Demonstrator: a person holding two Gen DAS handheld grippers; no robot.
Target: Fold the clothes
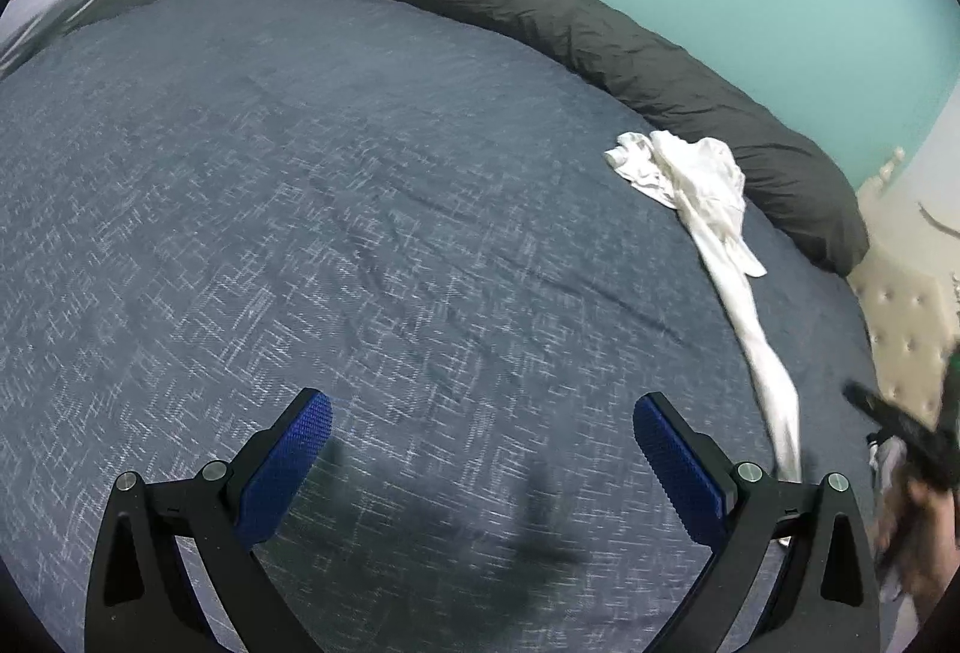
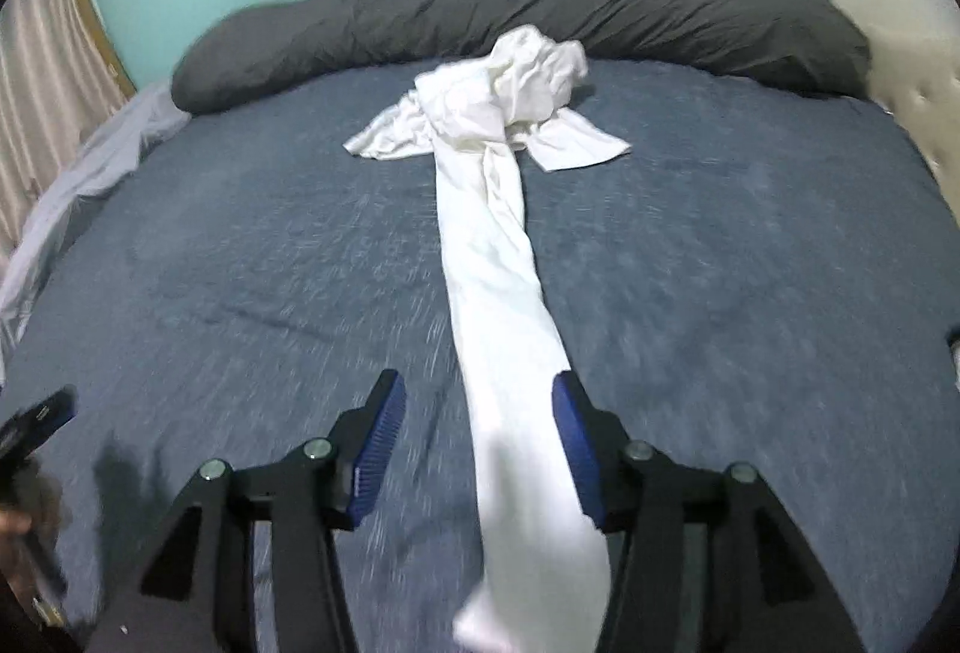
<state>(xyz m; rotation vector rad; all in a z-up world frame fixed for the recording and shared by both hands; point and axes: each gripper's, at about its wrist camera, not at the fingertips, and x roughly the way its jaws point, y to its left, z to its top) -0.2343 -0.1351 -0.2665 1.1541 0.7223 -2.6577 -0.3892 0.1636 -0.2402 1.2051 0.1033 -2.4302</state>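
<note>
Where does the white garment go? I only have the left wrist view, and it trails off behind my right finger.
Observer: The white garment runs as a long strip from the dark bolster pillow down between the fingers of the right gripper.
Operator: Is it gripped?
Observer: No, the fingers stand apart; the cloth touches only one blue pad.
Operator: And its near end?
Observer: It runs past the fingers toward the camera, ending near the bottom of the right wrist view.
</note>
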